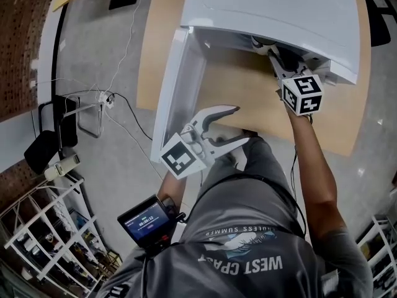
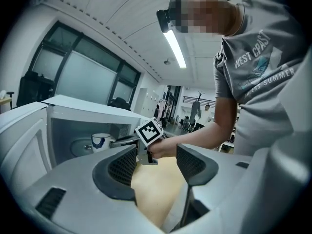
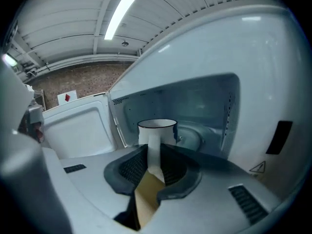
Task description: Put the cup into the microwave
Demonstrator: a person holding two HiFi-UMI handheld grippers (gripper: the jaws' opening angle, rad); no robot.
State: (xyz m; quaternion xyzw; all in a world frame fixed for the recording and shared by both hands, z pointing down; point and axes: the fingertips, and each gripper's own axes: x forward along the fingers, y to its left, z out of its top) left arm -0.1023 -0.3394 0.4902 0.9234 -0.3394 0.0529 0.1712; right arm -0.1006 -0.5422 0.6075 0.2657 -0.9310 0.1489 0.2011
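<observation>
My right tongs (image 3: 155,164) are clenched on the handle of the white blue-rimmed cup (image 3: 157,129), held inside the open white box-shaped microwave (image 3: 253,52). Remaining, I judge: set down, release. My left tongs (image 2: 156,165) are released and empty.

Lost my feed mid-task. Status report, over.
Right gripper shut on cup handle, cup inside microwave. Left gripper open, empty. Door wide open, nothing blocking.
</observation>
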